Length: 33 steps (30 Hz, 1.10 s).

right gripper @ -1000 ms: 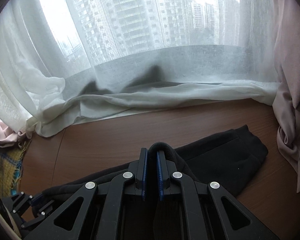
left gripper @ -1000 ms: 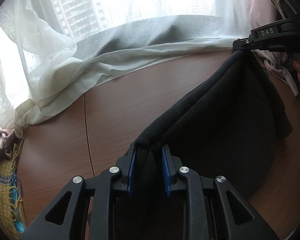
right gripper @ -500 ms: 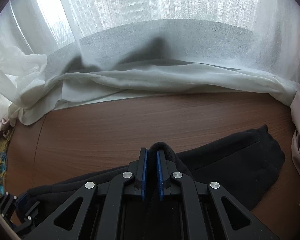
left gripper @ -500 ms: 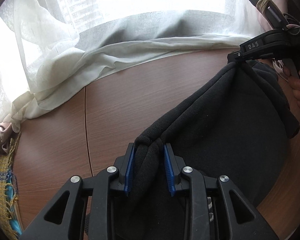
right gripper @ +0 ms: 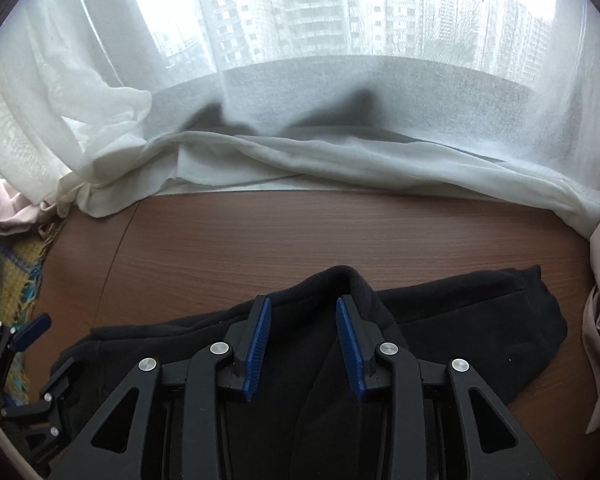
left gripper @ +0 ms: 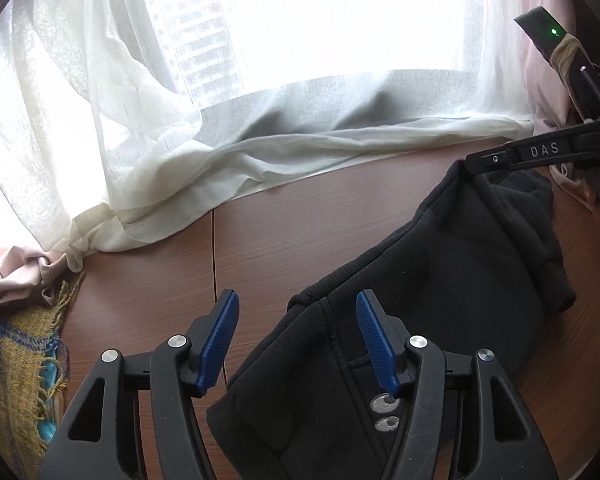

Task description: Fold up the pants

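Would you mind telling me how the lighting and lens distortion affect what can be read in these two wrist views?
Left wrist view: the window is blown out to white, and the backlit black pants show little fold detail. Right wrist view: exposure is milder, buildings show through the sheer curtain. Both views: fisheye bends the table edge, and dark corners vignette.

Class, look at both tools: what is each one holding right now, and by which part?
Nothing is held. The left tool and the right tool both stand open, with the black pants lying on the wooden table.
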Tool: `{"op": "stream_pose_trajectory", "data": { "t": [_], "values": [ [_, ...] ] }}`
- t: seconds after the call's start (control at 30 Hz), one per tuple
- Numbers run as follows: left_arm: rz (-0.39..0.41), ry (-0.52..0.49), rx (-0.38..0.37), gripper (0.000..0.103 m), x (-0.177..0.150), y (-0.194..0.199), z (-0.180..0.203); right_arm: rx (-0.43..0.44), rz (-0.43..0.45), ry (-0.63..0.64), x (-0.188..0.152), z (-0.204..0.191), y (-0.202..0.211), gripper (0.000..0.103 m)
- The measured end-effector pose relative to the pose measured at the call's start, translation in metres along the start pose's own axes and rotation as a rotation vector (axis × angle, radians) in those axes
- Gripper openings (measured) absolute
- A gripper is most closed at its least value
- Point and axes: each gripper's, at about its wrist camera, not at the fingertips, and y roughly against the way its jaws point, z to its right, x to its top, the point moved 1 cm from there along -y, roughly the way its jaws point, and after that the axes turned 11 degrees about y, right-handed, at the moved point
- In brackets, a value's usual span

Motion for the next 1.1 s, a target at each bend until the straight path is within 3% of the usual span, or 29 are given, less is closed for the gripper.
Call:
{"op": "stream_pose_trajectory", "data": {
  "t": [0.13,0.27,0.53,0.77,1.1],
  "values": [
    [0.033,0.044,-0.046,0.063,-0.002,0.03,0.007,0.041,0.081,0.059,-0.012,-0.013,0.046,0.035],
    [0.06,0.075,-0.078,0.063,-0.006,0.055,0.021,0.037,0.174,0.091,-0.035,-0.021,0.088,0.044],
    [0.082,0.145,-0.122,0.063,-0.013,0.089,0.042,0.032,0.259,0.123,-0.08,-0.028,0.137,0.044],
    [0.101,0.187,-0.137,0.064,-0.02,0.102,0.06,0.061,0.275,0.141,-0.11,-0.032,0.148,0.044],
    [0.028,0.229,-0.082,0.065,-0.046,0.079,0.076,-0.015,0.268,0.211,-0.147,-0.034,0.13,0.044]
  ]
}}
